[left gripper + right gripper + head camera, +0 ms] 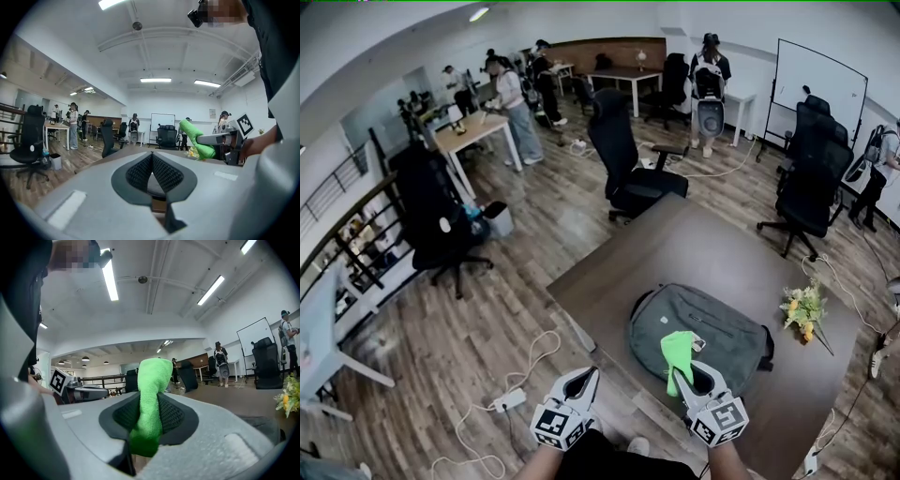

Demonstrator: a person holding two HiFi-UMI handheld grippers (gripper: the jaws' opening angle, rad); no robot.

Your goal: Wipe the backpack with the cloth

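Note:
A grey backpack (703, 328) lies flat on the brown table (675, 253), in front of me in the head view. My right gripper (689, 373) is shut on a bright green cloth (677, 354), held just above the backpack's near edge. In the right gripper view the cloth (152, 399) stands up between the pads. My left gripper (584, 382) hovers beyond the table's near left edge, jaws shut with nothing between them. The left gripper view shows the cloth (197, 138) and the right gripper (225, 140) off to its right.
A small bunch of yellow flowers (803, 311) lies on the table right of the backpack. Black office chairs (623, 159) stand beyond the table. A white power strip and cable (508, 401) lie on the wooden floor at the left. People stand at the far desks.

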